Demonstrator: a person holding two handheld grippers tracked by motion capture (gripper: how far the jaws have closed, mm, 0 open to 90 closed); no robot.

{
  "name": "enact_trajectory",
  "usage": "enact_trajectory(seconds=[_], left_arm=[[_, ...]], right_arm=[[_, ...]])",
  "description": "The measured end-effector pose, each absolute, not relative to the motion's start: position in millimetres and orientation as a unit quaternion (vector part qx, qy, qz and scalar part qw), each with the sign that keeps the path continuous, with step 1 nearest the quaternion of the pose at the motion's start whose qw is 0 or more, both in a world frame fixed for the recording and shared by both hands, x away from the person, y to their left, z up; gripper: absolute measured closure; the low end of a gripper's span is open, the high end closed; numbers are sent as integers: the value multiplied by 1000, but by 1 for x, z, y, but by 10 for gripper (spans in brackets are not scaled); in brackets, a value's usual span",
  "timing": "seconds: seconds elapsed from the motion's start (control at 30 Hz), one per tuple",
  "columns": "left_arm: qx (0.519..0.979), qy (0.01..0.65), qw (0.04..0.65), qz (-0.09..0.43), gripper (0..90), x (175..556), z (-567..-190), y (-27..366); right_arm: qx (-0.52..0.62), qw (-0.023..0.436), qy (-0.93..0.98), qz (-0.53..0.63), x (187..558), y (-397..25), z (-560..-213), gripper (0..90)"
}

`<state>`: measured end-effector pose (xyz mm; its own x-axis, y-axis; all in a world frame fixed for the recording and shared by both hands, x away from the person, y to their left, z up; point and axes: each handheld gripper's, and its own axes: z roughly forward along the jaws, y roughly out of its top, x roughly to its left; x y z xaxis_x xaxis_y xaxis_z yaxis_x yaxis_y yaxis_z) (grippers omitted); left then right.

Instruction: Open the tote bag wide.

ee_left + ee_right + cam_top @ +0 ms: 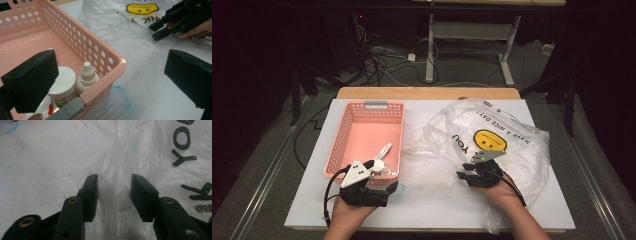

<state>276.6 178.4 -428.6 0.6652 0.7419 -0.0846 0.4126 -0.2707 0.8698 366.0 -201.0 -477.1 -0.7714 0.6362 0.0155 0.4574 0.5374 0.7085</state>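
On the table | right tongs (113, 195) spread open astride a fold of the plastic bag (512, 145) | left tongs (110, 77) gape wide over the pink basket (105, 53) corner

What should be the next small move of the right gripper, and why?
Probably close the right gripper on the plastic bag: its jaws stand open with a raised fold of the film between them, not yet pinched. The left gripper is open by the pink basket.
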Motion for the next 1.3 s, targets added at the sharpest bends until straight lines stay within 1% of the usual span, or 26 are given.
enact_trajectory(seconds=[0.1,0.33,0.37,0.47,0.5,0.67,0.77,0.93,0.97,1.03,1.1,1.3], left_arm=[[778,371,477,172,0,277,-429,178],[778,371,477,172,0,276,-429,178],[778,371,477,171,0,276,-429,178],[778,371,477,171,0,276,-429,178],[778,371,477,171,0,276,-429,178],[778,371,478,172,0,276,-429,178],[778,371,477,171,0,276,-429,178],[778,371,478,170,0,276,-429,178],[777,371,478,170,0,276,-429,178],[778,372,478,170,0,276,-429,178],[778,372,478,169,0,276,-429,178],[777,372,479,169,0,276,-428,178]], right_arm=[[315,126,869,360,366,-201,-477,636],[299,130,876,356,363,-200,-476,664],[292,132,878,355,361,-200,-476,690],[293,134,877,357,361,-201,-477,715],[295,135,875,358,361,-202,-477,748],[299,135,874,358,362,-203,-477,786],[305,133,872,359,364,-205,-477,831],[312,129,865,370,365,-208,-477,851],[312,136,863,374,365,-210,-475,882],[313,139,860,378,364,-210,-474,890],[309,152,857,384,362,-211,-472,898],[305,162,850,397,360,-214,-468,900]])
